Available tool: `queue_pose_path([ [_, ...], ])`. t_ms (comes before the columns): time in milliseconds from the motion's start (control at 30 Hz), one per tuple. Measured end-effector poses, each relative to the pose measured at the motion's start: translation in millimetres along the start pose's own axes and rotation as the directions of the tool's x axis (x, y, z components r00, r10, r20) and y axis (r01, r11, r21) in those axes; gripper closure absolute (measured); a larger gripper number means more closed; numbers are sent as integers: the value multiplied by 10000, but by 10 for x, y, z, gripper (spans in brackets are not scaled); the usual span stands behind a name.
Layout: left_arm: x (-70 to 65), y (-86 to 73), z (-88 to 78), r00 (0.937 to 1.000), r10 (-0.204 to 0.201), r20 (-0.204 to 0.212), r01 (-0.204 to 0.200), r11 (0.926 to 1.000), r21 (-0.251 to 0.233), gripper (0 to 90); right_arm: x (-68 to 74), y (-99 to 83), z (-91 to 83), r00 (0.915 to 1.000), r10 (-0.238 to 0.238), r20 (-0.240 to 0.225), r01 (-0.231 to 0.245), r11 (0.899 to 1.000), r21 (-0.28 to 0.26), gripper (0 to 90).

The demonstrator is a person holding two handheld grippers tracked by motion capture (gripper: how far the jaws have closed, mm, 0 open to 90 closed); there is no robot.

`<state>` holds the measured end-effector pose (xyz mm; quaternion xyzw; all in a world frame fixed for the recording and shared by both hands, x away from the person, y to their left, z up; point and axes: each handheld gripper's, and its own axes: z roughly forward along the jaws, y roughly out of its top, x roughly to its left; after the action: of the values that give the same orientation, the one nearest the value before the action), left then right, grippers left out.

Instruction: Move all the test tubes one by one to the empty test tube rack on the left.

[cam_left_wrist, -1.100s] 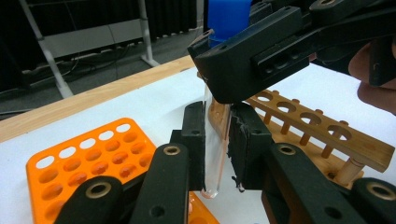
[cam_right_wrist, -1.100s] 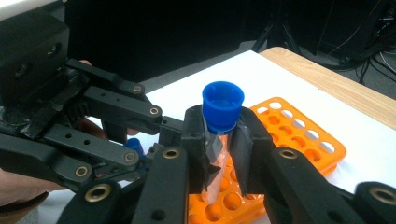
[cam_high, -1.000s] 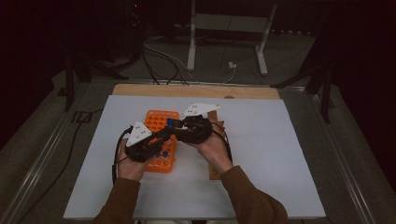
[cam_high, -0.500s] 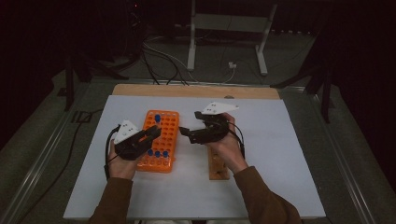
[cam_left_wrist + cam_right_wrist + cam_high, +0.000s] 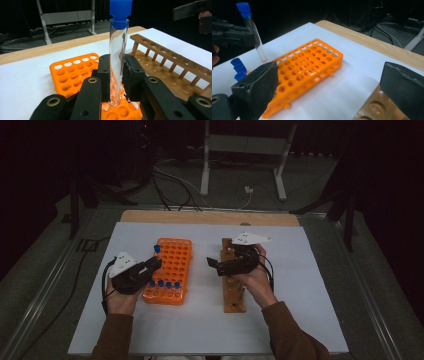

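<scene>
My left gripper [image 5: 154,264] [image 5: 116,72] is shut on a clear test tube [image 5: 119,47] with a blue cap [image 5: 157,249], held upright over the near left part of the orange tube rack [image 5: 174,255] [image 5: 71,75]. The same tube [image 5: 255,35] stands at the upper left of the right gripper view, above the orange rack [image 5: 312,62]. My right gripper [image 5: 214,265] [image 5: 329,82] hovers over the wooden rack [image 5: 234,295] [image 5: 170,66]. Its jaws have just been opening and stand wide with nothing between them. Several blue-capped tubes [image 5: 165,285] [image 5: 238,68] fill the orange rack's near row.
Both racks lie on a white sheet [image 5: 310,285] covering the table, with a wooden strip [image 5: 210,217] along the far edge. Beyond it, cables [image 5: 175,185] and a metal stand [image 5: 240,150] sit on the dark floor.
The two grippers were together over the orange rack and have drawn apart. The left one moved left with the tube; the right one moved right over the wooden rack and opened.
</scene>
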<state>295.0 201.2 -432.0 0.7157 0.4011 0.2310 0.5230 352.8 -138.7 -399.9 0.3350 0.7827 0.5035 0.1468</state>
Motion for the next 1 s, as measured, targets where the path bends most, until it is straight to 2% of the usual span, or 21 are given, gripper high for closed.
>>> queue_pose_path([
  [533, 125, -182, -208, 9988, -332, -366, 331, 9994, -32, 784, -209, -166, -269, 9984, 322, 457, -311, 9992, -245, 3],
  [733, 131, -259, -259, 9982, -239, -553, 245, 9996, 100, 784, -248, -216, -349, 9976, 403, 572, -383, 9987, -344, 4],
  [1000, 167, -380, -310, 9973, -470, -568, 482, 9986, 199, 783, -278, -298, -442, 9967, 455, 670, -428, 9982, -411, 4],
])
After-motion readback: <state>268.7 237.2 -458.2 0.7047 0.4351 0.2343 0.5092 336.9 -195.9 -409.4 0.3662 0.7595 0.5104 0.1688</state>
